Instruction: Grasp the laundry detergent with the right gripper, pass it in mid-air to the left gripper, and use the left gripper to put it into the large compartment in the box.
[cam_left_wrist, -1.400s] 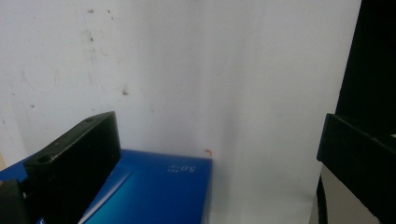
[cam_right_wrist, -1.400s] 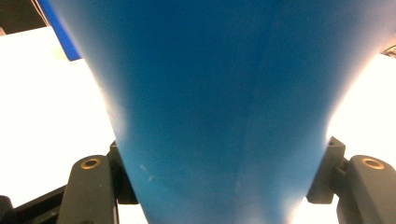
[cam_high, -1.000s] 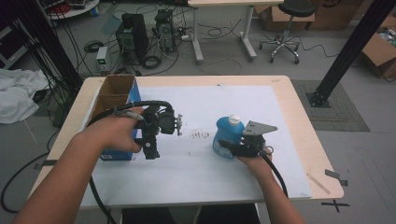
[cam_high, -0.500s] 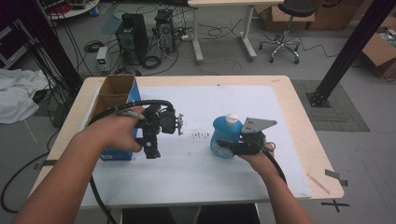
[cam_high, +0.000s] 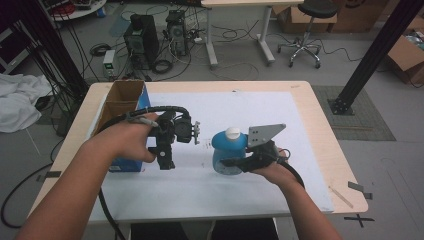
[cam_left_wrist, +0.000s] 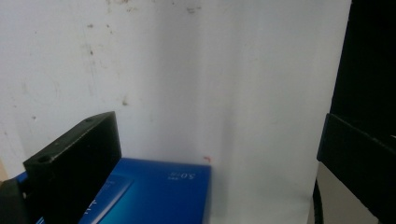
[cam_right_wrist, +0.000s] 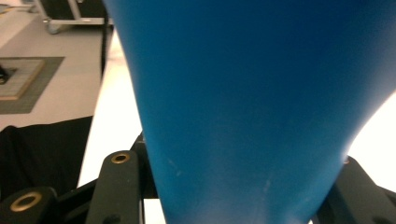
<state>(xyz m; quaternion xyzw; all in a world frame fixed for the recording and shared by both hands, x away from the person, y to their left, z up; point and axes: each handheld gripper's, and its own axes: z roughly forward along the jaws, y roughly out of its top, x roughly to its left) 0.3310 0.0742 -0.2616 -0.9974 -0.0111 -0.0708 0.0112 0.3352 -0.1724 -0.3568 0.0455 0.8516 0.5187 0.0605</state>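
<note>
A round blue bottle (cam_high: 226, 152) with a white cap (cam_high: 233, 132) hangs just above the white sheet, right of the table's middle. My right gripper (cam_high: 231, 161) is shut on its body from the right. In the right gripper view the blue bottle (cam_right_wrist: 243, 107) sits tight between the two black jaws of that gripper (cam_right_wrist: 233, 191). My left gripper (cam_high: 166, 159) points down at the sheet beside a blue box (cam_high: 125, 164). In the left gripper view this gripper (cam_left_wrist: 210, 154) is open, its jaws wide apart, with nothing between them and a corner of the blue box (cam_left_wrist: 159, 196) below.
The blue box is open at the top with a brown cardboard inside (cam_high: 122, 97) and stands along the table's left side. A white sheet (cam_high: 240, 107) covers most of the wooden table (cam_high: 320, 120). A few dark specks (cam_high: 205, 142) lie on the sheet between the grippers.
My right gripper has risen and shifted a little to the left with the blue bottle in it. The left gripper has kept its place.
</note>
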